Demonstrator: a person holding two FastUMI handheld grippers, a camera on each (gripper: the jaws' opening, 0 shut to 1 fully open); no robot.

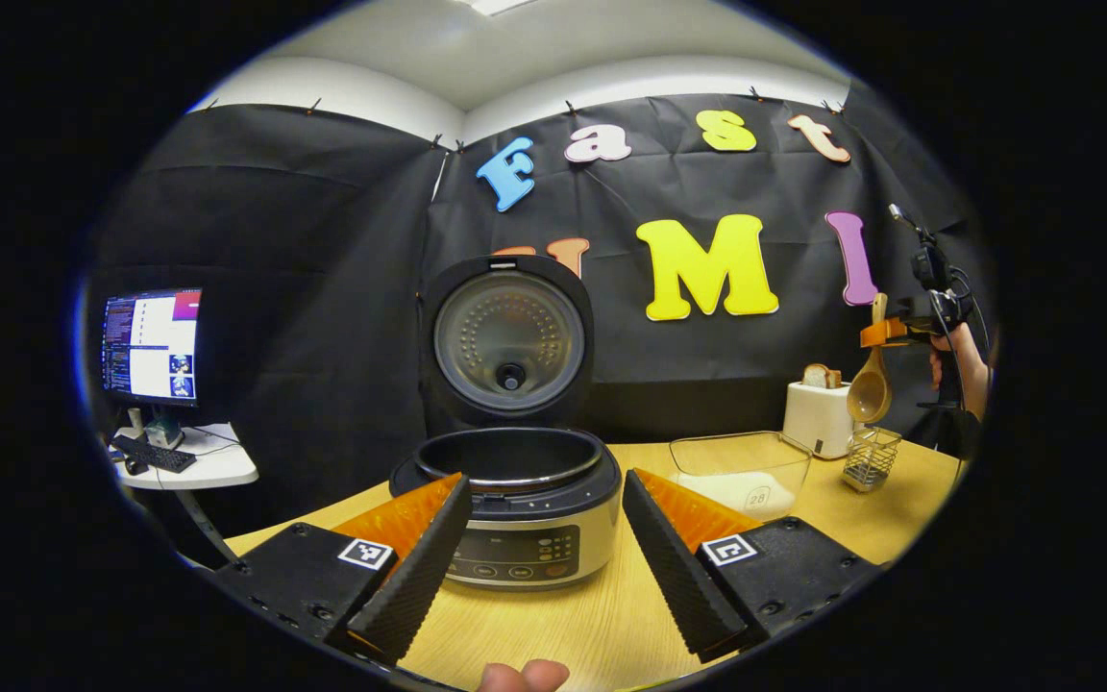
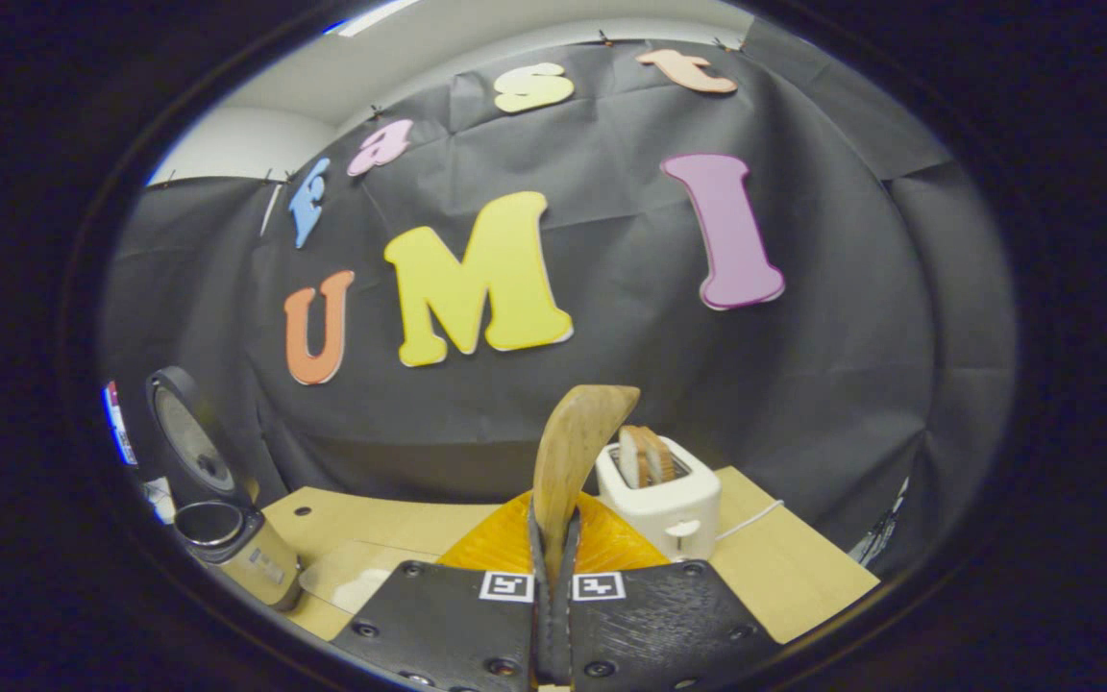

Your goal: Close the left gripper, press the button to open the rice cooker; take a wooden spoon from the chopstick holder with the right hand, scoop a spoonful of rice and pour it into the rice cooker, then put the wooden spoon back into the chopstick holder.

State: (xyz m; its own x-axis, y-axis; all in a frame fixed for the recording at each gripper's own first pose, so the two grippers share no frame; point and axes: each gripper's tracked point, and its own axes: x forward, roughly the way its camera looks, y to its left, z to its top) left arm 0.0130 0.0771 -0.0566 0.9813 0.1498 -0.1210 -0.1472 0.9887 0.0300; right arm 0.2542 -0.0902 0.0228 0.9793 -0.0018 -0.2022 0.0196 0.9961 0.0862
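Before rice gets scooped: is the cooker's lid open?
Open. The rice cooker lid stands upright, its empty inner pot exposed.

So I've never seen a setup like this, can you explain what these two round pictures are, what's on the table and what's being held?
There is no robot here: a person holds a hand-held gripper in each hand, and a fisheye camera rides on each.

The left gripper view looks along the left hand-held gripper, whose fingers stand apart, at a rice cooker with its lid up.

The right gripper view looks along the right hand-held gripper, shut on a wooden spoon. The left gripper view shows that spoon hanging bowl-down above a wire chopstick holder.

Also on the wooden table: a clear glass bowl with rice at its bottom, and a white toaster with bread in it.
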